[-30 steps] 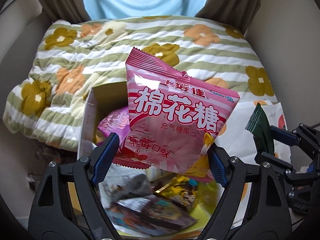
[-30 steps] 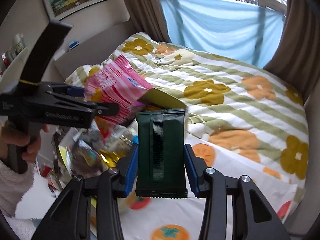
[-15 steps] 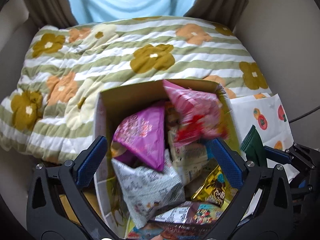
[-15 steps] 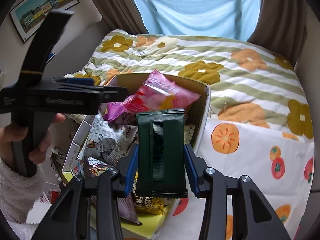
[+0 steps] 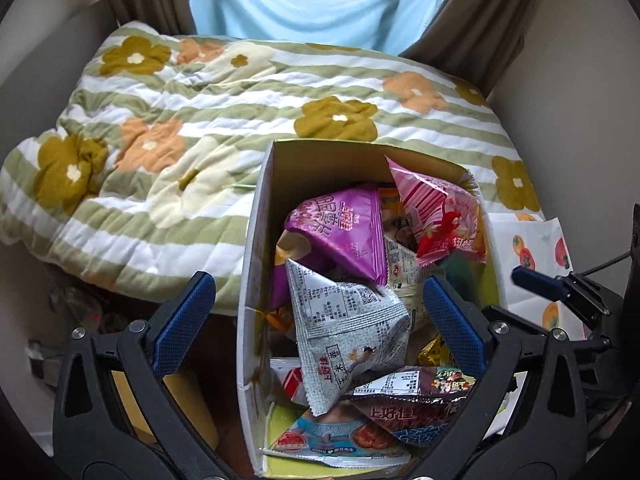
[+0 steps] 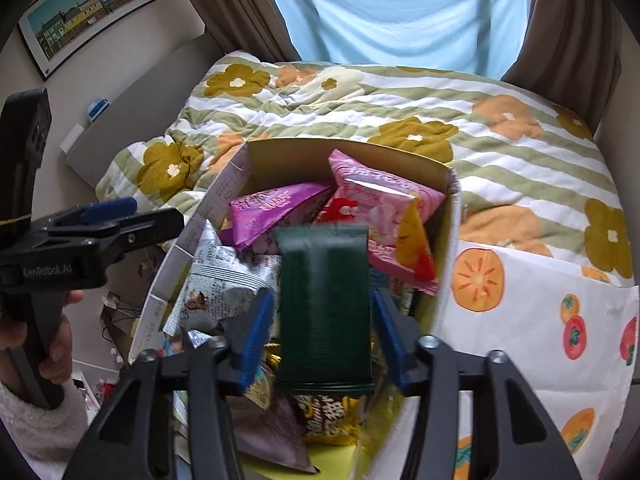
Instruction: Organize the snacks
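Dropped, one pink bag (image 5: 436, 216) lies in one box (image 5: 256, 240); left tool (image 5: 316, 320) gapes, right tool (image 6: 324, 332) seemingly releasing one green packet (image 6: 324, 312).

Left wrist view: mounted behind the left gripper (image 5: 316, 324), looking forward and steeply down between its two fingers into the open box (image 5: 256, 216) from close above, with the flowered quilt (image 5: 200, 112) and blue curtain (image 5: 316, 0) beyond. Right wrist view: set behind the right gripper (image 6: 324, 324), facing the same way from slightly further right, tilted down over the same box (image 6: 450, 216), close. Shared between both: box and its snack packets, quilt, blue curtain, white cloth with orange fruit print (image 6: 520, 300). Each gripper in the other's view: right one at the right edge of the left view (image 5: 560, 288), left one at the left edge of the right view (image 6: 108, 216).
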### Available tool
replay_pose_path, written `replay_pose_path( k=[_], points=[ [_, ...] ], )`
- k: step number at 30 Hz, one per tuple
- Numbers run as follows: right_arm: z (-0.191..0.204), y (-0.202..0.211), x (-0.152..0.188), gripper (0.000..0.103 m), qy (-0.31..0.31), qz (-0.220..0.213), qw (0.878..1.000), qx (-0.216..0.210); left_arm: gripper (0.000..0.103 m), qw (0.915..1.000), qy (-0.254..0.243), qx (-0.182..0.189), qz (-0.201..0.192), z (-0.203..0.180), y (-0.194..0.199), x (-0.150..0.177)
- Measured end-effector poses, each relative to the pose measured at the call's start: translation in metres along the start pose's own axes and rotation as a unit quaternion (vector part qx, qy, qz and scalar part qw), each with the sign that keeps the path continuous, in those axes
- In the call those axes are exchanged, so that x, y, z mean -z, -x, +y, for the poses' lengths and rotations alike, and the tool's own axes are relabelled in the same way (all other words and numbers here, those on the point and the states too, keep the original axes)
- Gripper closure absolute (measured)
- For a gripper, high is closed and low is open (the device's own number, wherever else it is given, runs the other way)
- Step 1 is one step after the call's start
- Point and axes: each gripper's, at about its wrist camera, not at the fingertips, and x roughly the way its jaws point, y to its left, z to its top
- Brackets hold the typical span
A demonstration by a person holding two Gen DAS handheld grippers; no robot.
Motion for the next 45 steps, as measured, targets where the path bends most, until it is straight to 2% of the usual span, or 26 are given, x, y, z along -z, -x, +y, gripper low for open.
replay_pose_path(
  k=[1,3,10,14,18,24,27,28,34,38,45],
  points=[
    [0.000,0.000,0.002,0.019,-0.005,-0.006,1.000,-0.001,0.000,1.0000,-0.001,-0.002,0.001,0.001,-0.001,0.001],
    [-0.001,0.003,0.007,0.006,-0.015,-0.018,1.000,0.004,0.000,1.0000,-0.004,-0.006,-0.001,-0.002,0.001,0.006],
    [-0.005,0.029,0.021,0.006,-0.036,-0.047,0.998,0.003,0.000,0.9994,-0.013,-0.027,-0.019,-0.021,0.028,0.027],
    [-0.006,0.058,0.031,0.006,-0.035,-0.072,0.997,0.000,0.000,0.9981,-0.013,-0.040,-0.045,-0.039,0.058,0.048],
    [-0.006,0.100,0.050,0.006,-0.026,-0.101,0.994,0.012,0.000,0.9961,-0.013,-0.049,-0.072,-0.060,0.092,0.074],
    [-0.008,0.168,0.091,0.006,-0.024,-0.150,0.987,0.045,0.000,0.9908,-0.022,-0.043,-0.126,-0.098,0.149,0.122],
    [-0.007,0.202,0.115,0.005,-0.026,-0.179,0.981,0.063,0.000,0.9850,-0.023,-0.043,-0.165,-0.118,0.177,0.150],
    [-0.006,0.212,0.123,0.001,-0.025,-0.187,0.979,0.071,0.000,0.9818,-0.023,-0.047,-0.182,-0.124,0.188,0.161],
    [-0.003,0.256,0.170,0.000,-0.023,-0.227,0.964,0.140,0.000,0.9649,-0.037,-0.067,-0.251,-0.157,0.227,0.216],
    [-0.006,0.265,0.195,0.000,-0.030,-0.232,0.959,0.163,0.000,0.9622,-0.042,-0.074,-0.259,-0.171,0.237,0.238],
    [-0.014,0.277,0.217,0.000,-0.040,-0.238,0.952,0.188,0.000,0.9623,-0.039,-0.062,-0.262,-0.183,0.244,0.255]
  ],
)
